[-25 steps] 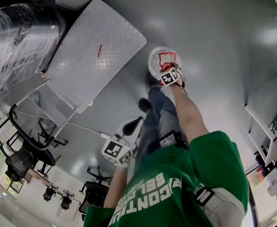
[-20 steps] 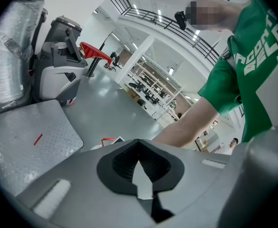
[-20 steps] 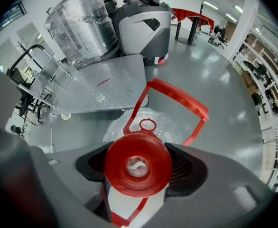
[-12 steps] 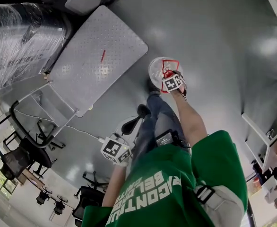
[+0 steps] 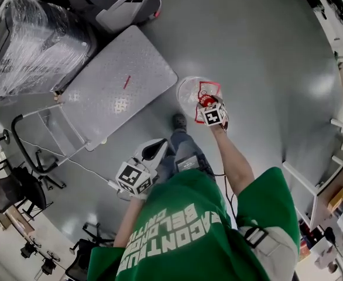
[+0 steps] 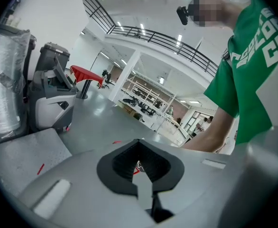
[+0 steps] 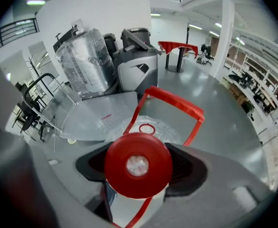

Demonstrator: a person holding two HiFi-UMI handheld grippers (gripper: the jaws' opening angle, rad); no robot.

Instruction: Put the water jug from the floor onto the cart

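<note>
The water jug is clear plastic with a red carrying handle and a red cap. It stands by the person's shoe, just right of the cart's grey checker-plate platform. My right gripper is shut on the jug's neck under the cap; in the right gripper view the cap fills the space between the jaws of the right gripper. My left gripper hangs by the person's leg, away from the jug, its jaws shut on nothing.
The cart's black push handle is at its near-left end. A plastic-wrapped bulky item and a grey machine stand beyond the cart. Office chairs are at the left, shelving at the right. A thin cable crosses the floor.
The head view has shifted, so the cart and jug sit lower and more central. My right gripper stays shut on the jug's neck. The left gripper has risen slightly in the picture.
</note>
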